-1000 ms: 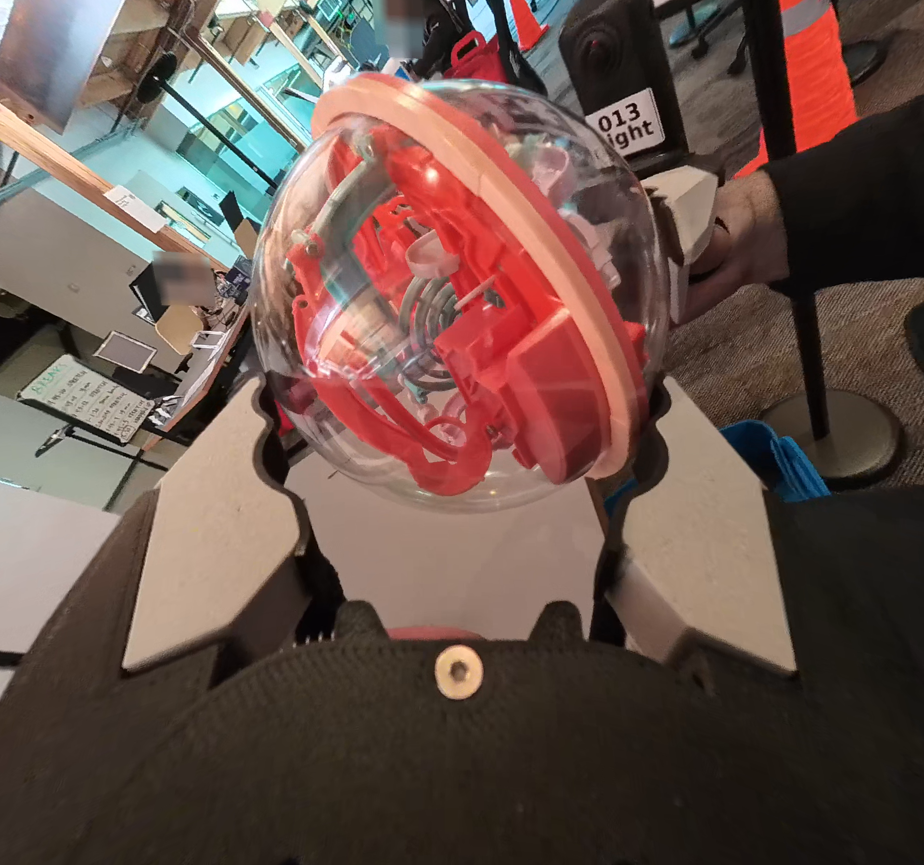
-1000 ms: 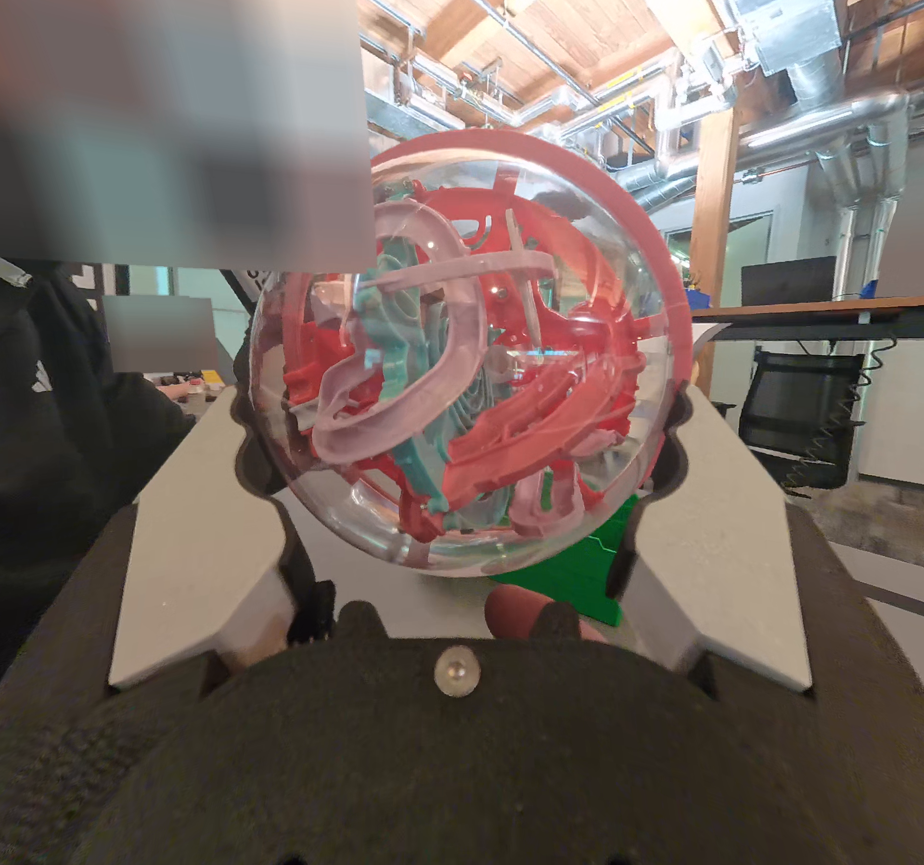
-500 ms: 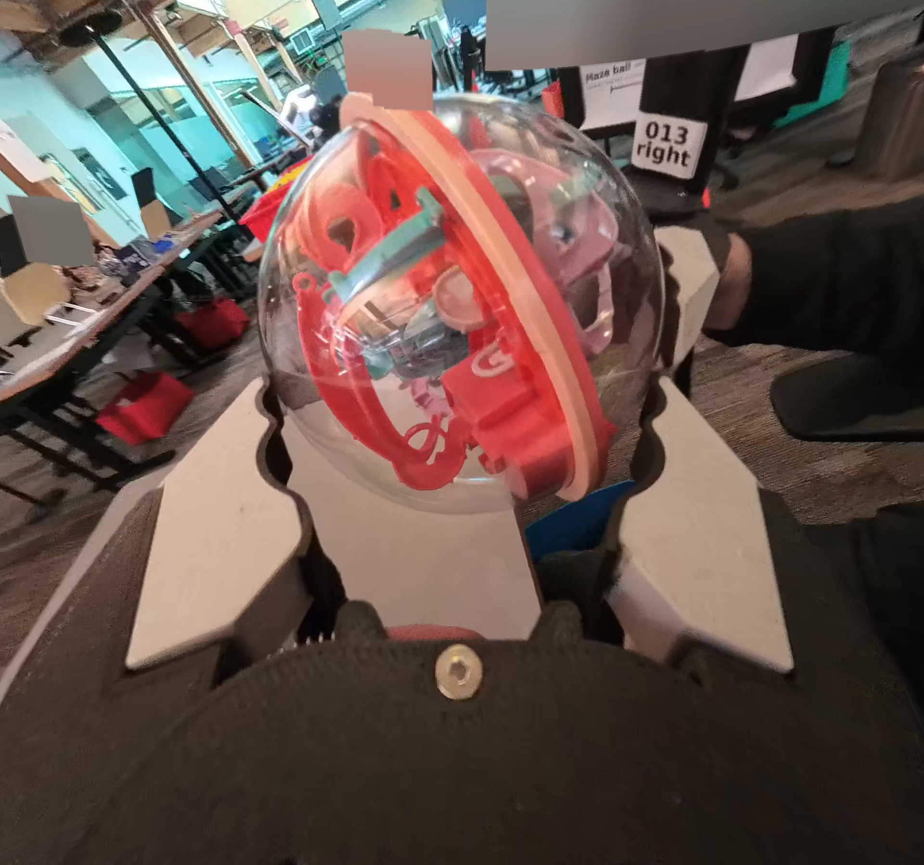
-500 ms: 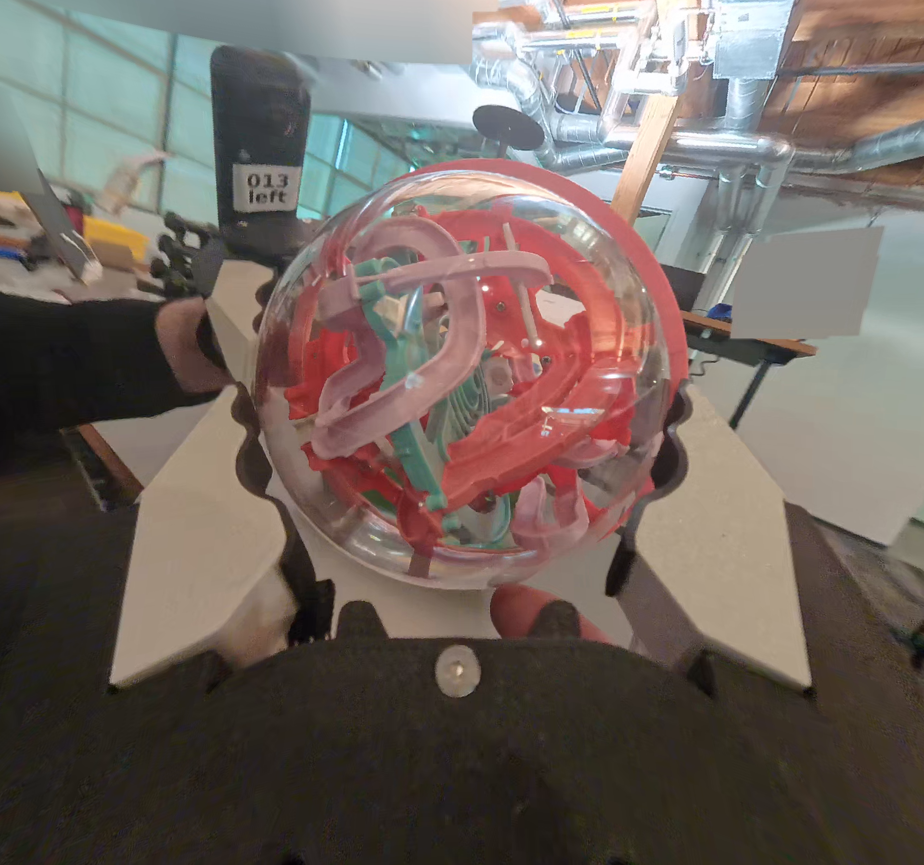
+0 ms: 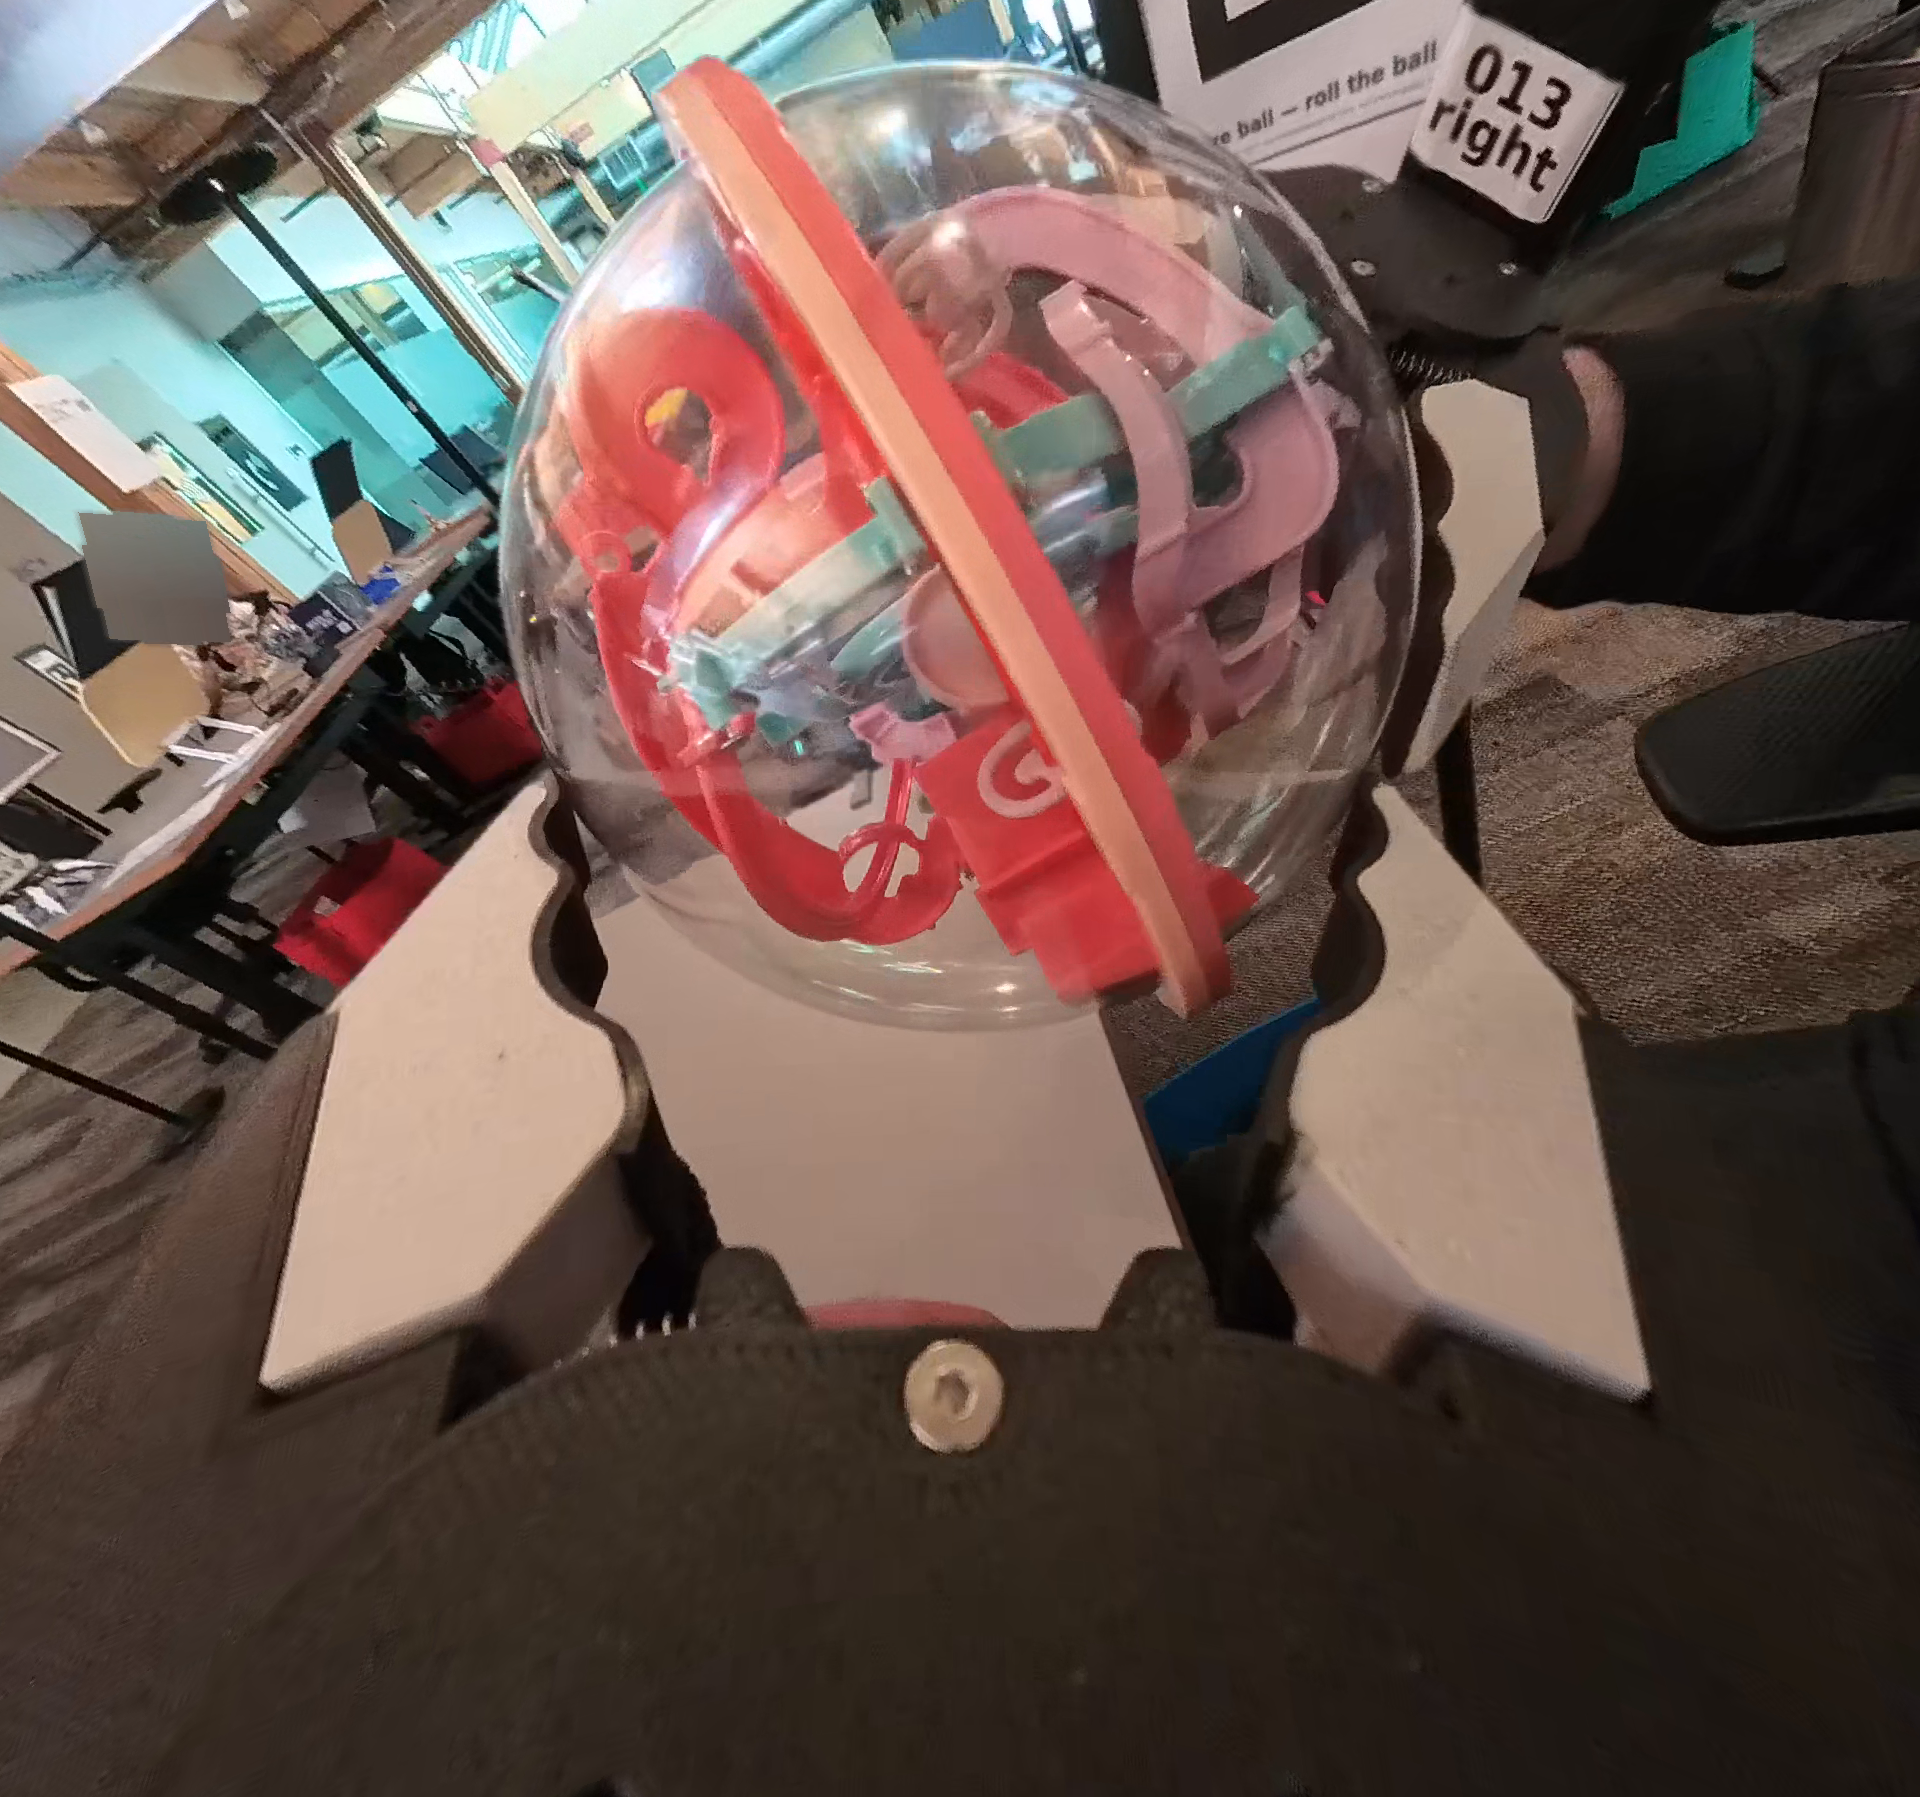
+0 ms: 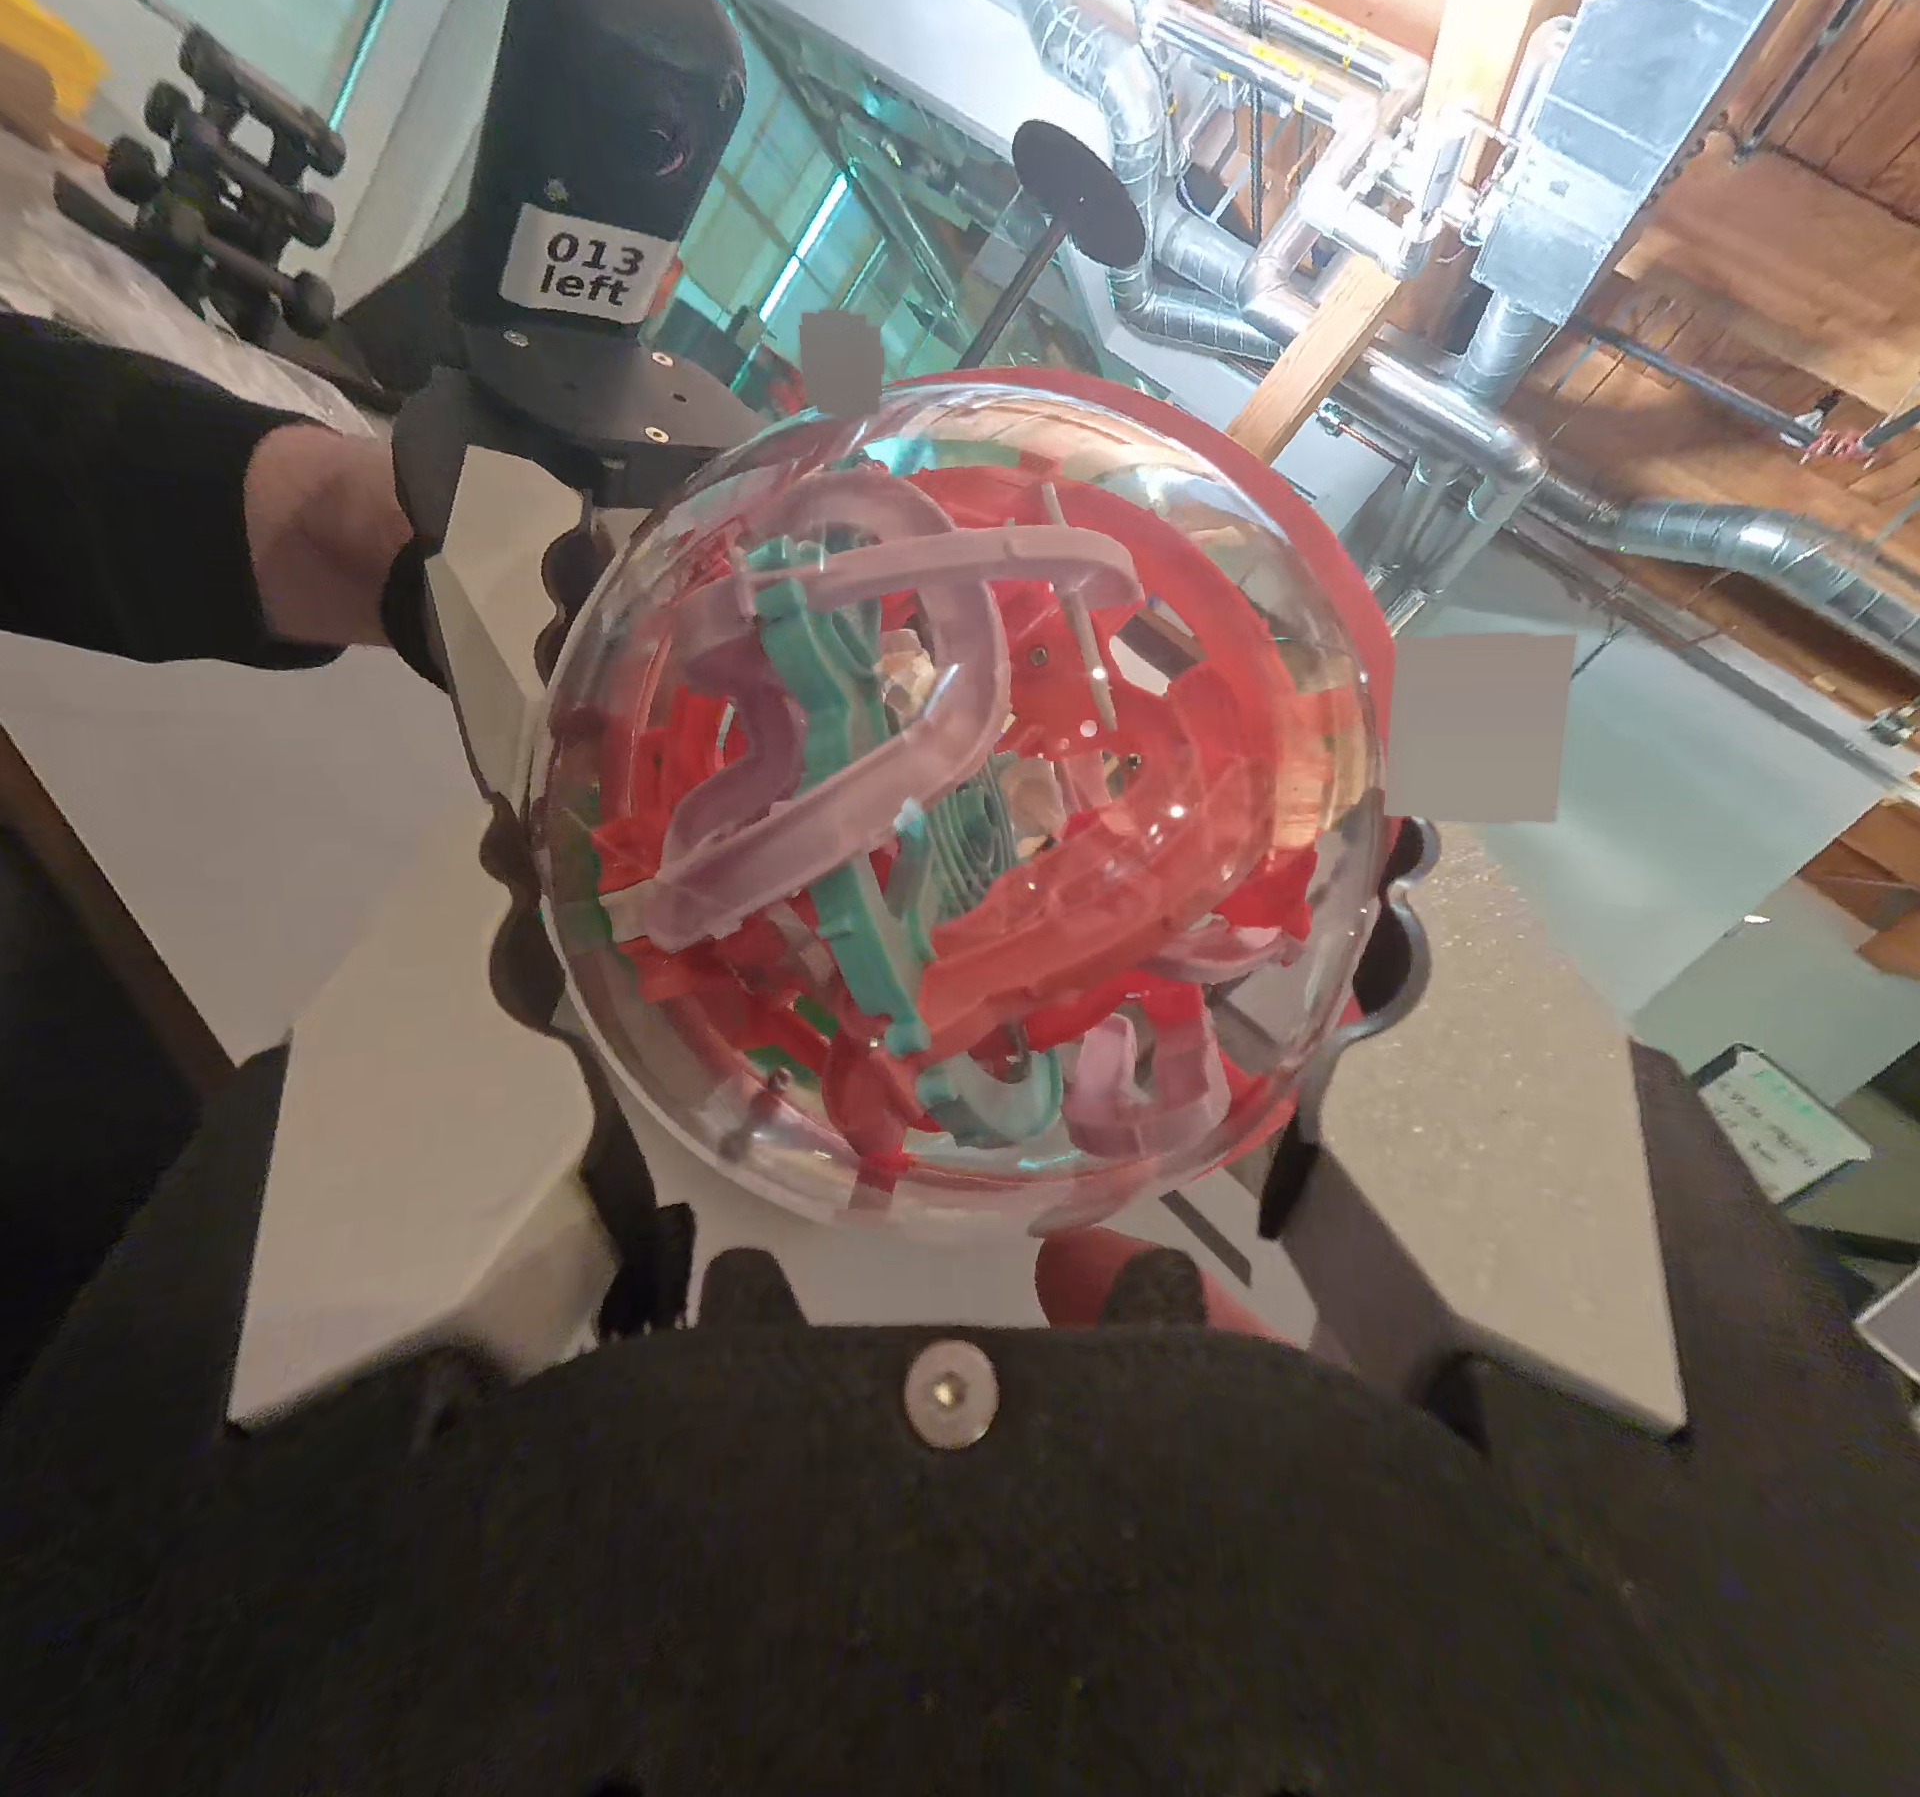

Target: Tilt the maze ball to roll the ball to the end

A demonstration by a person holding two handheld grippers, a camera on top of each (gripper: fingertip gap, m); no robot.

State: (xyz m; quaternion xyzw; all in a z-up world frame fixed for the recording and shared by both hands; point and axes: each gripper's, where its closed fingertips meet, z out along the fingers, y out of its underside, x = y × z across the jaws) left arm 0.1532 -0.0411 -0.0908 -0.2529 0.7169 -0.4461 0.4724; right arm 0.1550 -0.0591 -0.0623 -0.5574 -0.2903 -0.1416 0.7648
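Now | maze ball [image 5: 956,542] rolled, rim steeper; left gripper [image 5: 956,812], right gripper [image 6: 956,916] still clamping it

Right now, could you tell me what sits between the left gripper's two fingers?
The maze ball, a clear sphere with red, pink and teal tracks, fills the left gripper; both pads press its sides in the left wrist view.

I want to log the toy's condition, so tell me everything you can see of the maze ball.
The maze ball is a clear plastic globe with a salmon band around it, tilted steeply. Inside twist red, pink and teal tracks. It is held off the table, with the left tongs and the right tongs each pressing dark wavy pads on opposite sides.
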